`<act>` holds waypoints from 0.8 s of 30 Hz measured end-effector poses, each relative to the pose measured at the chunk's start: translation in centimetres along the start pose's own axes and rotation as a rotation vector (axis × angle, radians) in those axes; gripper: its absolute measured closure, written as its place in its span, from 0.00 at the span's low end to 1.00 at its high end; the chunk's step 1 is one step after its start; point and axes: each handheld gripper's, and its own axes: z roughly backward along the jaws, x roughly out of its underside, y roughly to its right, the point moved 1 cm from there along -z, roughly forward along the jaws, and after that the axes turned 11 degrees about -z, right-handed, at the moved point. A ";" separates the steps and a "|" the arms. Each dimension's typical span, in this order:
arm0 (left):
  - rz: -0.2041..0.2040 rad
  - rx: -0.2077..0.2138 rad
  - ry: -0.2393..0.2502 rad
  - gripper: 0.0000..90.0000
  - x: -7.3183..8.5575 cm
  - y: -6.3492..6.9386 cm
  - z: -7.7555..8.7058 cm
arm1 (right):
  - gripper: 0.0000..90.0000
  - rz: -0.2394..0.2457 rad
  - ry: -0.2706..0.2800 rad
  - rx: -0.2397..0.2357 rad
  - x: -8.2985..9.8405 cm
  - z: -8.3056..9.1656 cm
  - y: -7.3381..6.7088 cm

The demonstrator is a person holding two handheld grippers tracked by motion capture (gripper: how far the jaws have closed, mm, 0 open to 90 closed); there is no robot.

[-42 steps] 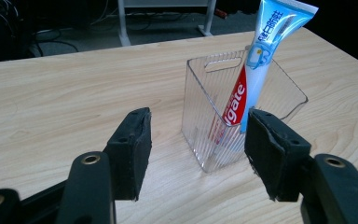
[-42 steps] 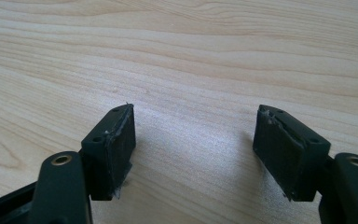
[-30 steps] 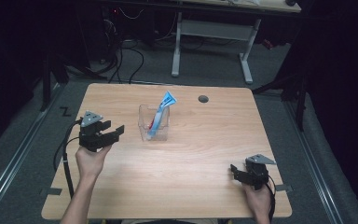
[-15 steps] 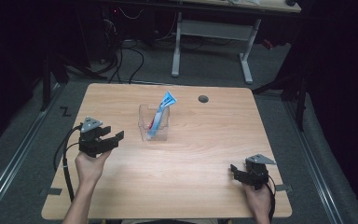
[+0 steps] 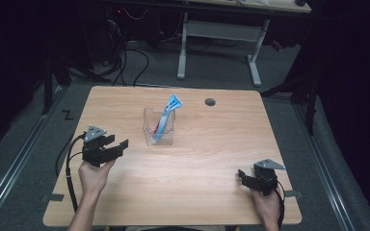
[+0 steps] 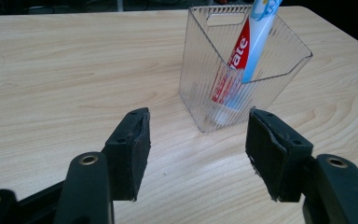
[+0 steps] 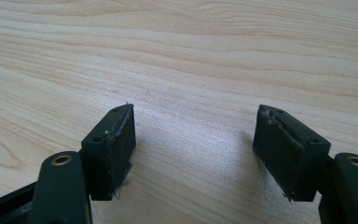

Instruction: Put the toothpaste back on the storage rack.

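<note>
A clear plastic holder [image 5: 159,126] [image 6: 240,70] stands upright near the middle of the wooden table [image 5: 197,192]. A red, white and blue toothpaste tube [image 5: 166,115] [image 6: 244,51] leans inside it, its top poking above the rim. My left gripper [image 5: 118,145] [image 6: 198,149] hovers left of the holder, jaws open with nothing between them, pointing toward it from a short distance. Near the table's front right corner, my right gripper [image 5: 242,175] [image 7: 193,149] rests low over bare wood, open and empty.
A round cable hole [image 5: 210,102] sits near the table's far edge. Beyond the table stands another desk's white frame [image 5: 219,43] on a grey floor with cables. Black cables trail from both grippers off the front edge.
My left gripper has drifted slightly toward the front-left, a little further from the holder. The right gripper has not moved.
</note>
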 end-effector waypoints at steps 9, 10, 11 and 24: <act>0.012 0.009 -0.008 0.45 0.9 0.1 0.0 | 0.33 0.000 0.000 0.000 0.0 0.0 0.0; 0.012 0.013 -0.010 0.45 1.1 0.2 -0.1 | 0.33 0.000 0.000 0.000 0.0 0.0 0.0; 0.014 0.014 -0.010 0.45 1.1 0.2 -0.1 | 0.33 0.000 0.000 0.000 0.0 0.0 0.0; 0.013 0.019 -0.048 0.45 2.5 0.8 -1.0 | 0.33 0.000 0.000 0.000 0.0 0.0 0.0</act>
